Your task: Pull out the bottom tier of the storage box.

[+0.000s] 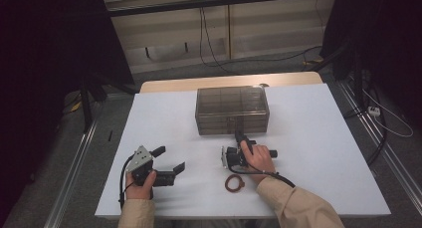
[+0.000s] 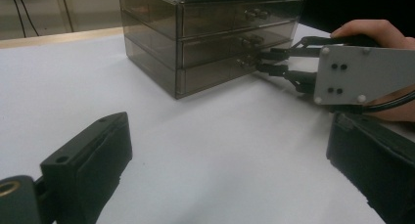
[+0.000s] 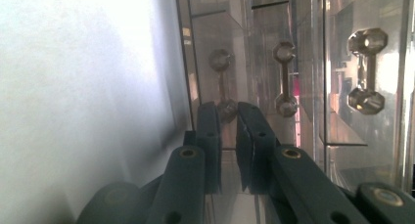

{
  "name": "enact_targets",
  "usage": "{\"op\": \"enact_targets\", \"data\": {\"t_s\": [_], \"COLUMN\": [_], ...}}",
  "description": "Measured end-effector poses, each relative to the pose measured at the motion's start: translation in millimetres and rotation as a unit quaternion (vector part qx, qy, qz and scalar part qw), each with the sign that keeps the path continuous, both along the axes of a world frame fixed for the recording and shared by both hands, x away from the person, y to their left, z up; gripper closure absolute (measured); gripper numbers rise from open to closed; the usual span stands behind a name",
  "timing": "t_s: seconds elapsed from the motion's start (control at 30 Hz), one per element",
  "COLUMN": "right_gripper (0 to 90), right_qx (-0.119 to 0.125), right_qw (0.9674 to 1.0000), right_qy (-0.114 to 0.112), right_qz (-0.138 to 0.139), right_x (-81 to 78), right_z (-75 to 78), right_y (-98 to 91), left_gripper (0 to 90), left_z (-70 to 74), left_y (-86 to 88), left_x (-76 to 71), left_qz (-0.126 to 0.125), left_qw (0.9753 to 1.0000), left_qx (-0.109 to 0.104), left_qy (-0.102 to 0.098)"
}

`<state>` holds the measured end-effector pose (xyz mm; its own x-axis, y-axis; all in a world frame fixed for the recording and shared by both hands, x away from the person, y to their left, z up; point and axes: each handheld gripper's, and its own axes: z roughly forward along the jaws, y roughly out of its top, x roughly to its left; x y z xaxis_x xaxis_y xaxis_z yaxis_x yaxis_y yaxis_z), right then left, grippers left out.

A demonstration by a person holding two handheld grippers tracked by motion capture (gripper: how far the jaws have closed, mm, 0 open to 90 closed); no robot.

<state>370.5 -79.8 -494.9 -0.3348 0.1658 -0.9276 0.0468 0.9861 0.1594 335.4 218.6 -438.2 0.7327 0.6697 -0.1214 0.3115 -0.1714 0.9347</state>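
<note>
- The drawer box (image 1: 232, 110) of smoky clear plastic stands toward the far side of the white table (image 1: 308, 153), its three drawer fronts facing the person.
- The right gripper (image 1: 240, 138) is turned on its side at the bottom drawer; its jaws sit nearly together around the lower knob of that drawer's handle (image 3: 222, 82), though whether the pads press on it cannot be told.
- The left gripper (image 1: 171, 159) rests low over the table's near left, jaws spread wide, nothing between them.
- A brown ring (image 1: 234, 183) lies near the right hand (image 1: 259, 157).
</note>
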Motion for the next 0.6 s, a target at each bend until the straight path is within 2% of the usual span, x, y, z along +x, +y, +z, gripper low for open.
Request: {"op": "enact_targets", "data": {"t_s": [0.13, 0.2, 0.23, 0.3, 0.33, 0.4, 0.43, 0.5, 0.6], "right_gripper": [81.1, 90.0, 90.0, 89.7, 83.8, 81.3, 79.0, 75.3, 66.2], "right_qx": [0.002, 0.001, 0.000, -0.001, 0.001, 0.016, 0.014, 0.023, 0.013], "right_qw": [1.0000, 0.9999, 0.9999, 0.9996, 0.9999, 0.9997, 0.9999, 0.9996, 0.9999], "right_qy": [0.001, -0.001, 0.003, 0.026, 0.013, 0.020, 0.008, 0.013, 0.003], "right_qz": [0.003, 0.016, 0.017, 0.004, 0.005, -0.004, -0.003, -0.005, 0.008], "right_x": [-5.6, -11.7, -13.7, -13.9, -14.5, -12.3, -10.8, -9.2, -6.4], "right_z": [1.3, 2.5, 3.1, 3.5, 3.7, 6.5, 8.3, 10.3, 11.1], "right_y": [-0.3, 0.2, 1.1, 1.2, -0.3, -3.8, -5.6, -6.7, -5.0], "left_gripper": [3.1, 3.1, 3.1, 3.1, 3.1, 3.1, 3.1, 3.1, 3.1], "left_z": [0.5, 0.2, 0.1, 0.1, 0.2, 0.4, 0.2, 0.0, -0.5], "left_y": [0.0, -0.4, -0.7, -1.2, -1.4, -0.9, -1.0, -1.1, -1.6], "left_x": [-0.3, -0.3, -0.4, -0.4, -0.8, -0.9, -0.9, -0.4, 0.0], "left_qz": [0.001, 0.001, 0.001, -0.003, -0.002, -0.002, 0.000, -0.002, -0.002], "left_qw": [1.0000, 1.0000, 1.0000, 1.0000, 1.0000, 1.0000, 1.0000, 1.0000, 1.0000], "left_qx": [-0.003, -0.002, -0.001, 0.001, 0.000, -0.001, -0.002, 0.000, 0.002], "left_qy": [-0.001, 0.000, 0.000, 0.000, 0.000, 0.000, 0.000, 0.001, 0.002]}}
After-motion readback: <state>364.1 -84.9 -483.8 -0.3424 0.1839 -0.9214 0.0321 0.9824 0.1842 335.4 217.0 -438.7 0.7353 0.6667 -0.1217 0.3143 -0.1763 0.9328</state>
